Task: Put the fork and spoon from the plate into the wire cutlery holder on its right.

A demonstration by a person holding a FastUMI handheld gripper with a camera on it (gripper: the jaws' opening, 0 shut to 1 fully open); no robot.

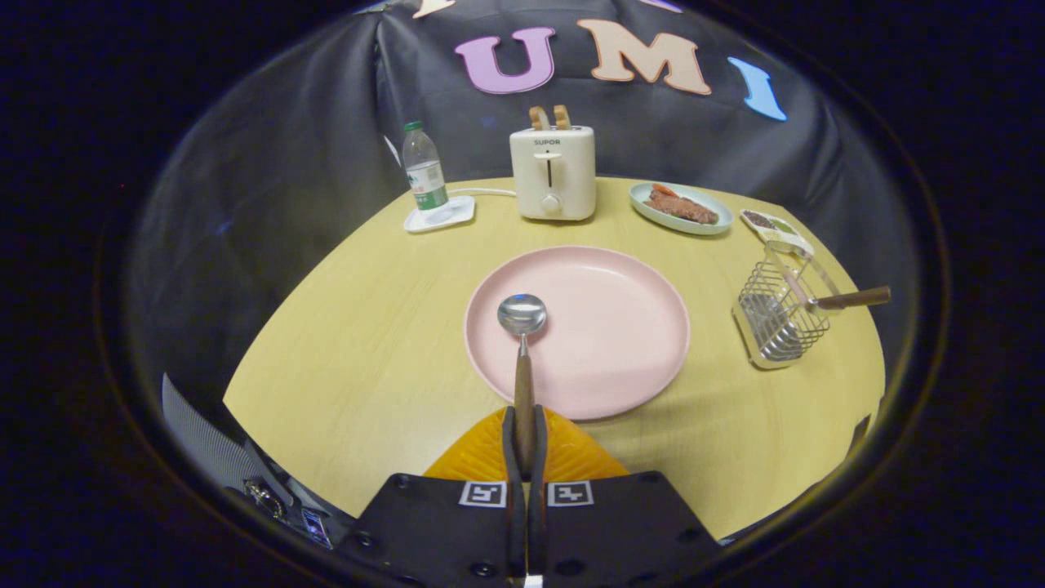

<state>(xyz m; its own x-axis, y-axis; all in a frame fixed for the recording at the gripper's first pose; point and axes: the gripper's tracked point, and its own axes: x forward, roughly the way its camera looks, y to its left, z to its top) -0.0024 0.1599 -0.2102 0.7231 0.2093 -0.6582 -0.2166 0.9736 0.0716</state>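
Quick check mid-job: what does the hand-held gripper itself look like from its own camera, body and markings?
The hand-held gripper has a wide black body with screw holes along its front edge. Two square black-and-white tracking markers sit side by side where the two narrow fingers leave the body. No cable is visible on it.

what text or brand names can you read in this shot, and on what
"SUPOR": on the front of the cream two-slot toaster.
Label on the clear plastic water bottle: too small to read.
Small packet behind the wire cutlery holder: print too blurred to read.
The hand-held gripper, shut on the wooden-handled metal spoon, carries two square coded markers, no words.
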